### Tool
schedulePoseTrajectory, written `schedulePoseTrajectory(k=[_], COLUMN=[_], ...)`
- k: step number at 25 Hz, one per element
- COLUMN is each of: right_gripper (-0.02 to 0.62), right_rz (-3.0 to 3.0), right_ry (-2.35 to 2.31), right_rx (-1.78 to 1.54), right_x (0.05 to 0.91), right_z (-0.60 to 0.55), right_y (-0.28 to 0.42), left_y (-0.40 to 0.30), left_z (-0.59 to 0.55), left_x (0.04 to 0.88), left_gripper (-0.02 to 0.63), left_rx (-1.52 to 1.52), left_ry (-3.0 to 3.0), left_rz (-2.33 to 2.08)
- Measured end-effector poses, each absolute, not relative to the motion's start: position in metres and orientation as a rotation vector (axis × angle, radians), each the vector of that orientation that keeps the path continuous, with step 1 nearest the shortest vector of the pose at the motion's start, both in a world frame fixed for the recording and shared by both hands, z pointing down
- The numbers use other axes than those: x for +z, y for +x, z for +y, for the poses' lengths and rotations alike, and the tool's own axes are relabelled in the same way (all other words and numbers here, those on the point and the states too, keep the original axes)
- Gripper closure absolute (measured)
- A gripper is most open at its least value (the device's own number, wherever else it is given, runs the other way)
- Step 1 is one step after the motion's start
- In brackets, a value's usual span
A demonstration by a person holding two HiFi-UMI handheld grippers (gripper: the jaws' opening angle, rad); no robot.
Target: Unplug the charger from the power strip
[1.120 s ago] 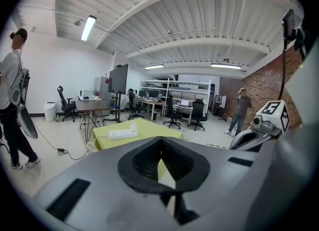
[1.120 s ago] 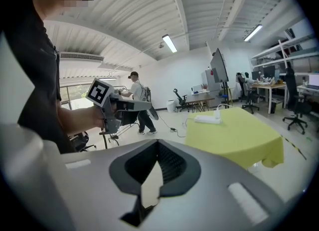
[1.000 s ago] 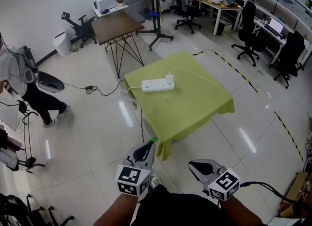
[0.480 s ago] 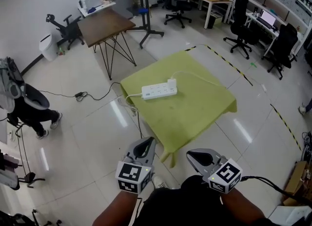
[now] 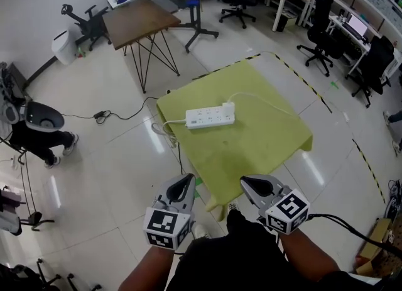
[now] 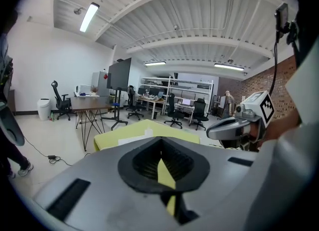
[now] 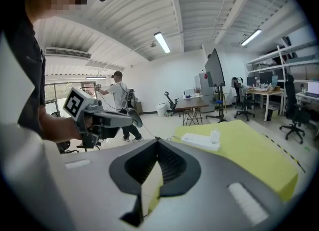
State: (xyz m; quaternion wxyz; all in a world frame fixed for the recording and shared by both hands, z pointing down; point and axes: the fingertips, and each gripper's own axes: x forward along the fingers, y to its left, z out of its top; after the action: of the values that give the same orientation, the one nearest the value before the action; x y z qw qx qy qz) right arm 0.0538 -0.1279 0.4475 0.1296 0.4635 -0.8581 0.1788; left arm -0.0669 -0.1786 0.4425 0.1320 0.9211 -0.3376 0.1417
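Observation:
A white power strip (image 5: 210, 117) lies on the table under a yellow-green cloth (image 5: 257, 145). A white charger (image 5: 228, 108) is plugged into the strip's right end, and its thin cable runs off to the right. My left gripper (image 5: 186, 179) and right gripper (image 5: 246, 183) are side by side at the table's near corner, well short of the strip. Both are shut with nothing in them. The right gripper view shows the strip (image 7: 198, 139) and charger (image 7: 215, 136) ahead. In the left gripper view the strip (image 6: 135, 136) peeks over the shut jaws.
A brown table (image 5: 139, 21) on thin black legs stands beyond the cloth table. A person (image 5: 30, 129) is at the far left, with a floor cable (image 5: 119, 117) nearby. Yellow-black tape (image 5: 303, 82) runs along the floor at right, with office chairs and desks behind it.
Both grippers have moved forward toward the cloth-covered table, which now sits closer and lower in the head view. Their jaws stay shut.

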Motion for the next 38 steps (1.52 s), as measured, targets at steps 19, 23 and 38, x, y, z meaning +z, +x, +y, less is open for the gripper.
schedulePoseTrajectory(k=[19, 23, 38], right_gripper=[0.437, 0.357, 0.301], right_rz=[-2.289, -2.249, -2.233], right_ry=[1.454, 1.466, 1.418], right_rx=[0.687, 0.737, 0.695], right_x=[0.594, 0.616, 0.652], right_z=[-0.382, -0.409, -0.466], right_y=[0.161, 0.168, 0.155], left_y=[-0.018, -0.022, -0.041], left_z=[-0.254, -0.259, -0.261], left_x=[0.494, 0.503, 0.513], left_gripper=[0.600, 0.600, 0.600], left_rx=[0.581, 0.618, 0.657], left_ry=[2.506, 2.454, 2.338], left_rz=[-1.099, -1.123, -1.235])
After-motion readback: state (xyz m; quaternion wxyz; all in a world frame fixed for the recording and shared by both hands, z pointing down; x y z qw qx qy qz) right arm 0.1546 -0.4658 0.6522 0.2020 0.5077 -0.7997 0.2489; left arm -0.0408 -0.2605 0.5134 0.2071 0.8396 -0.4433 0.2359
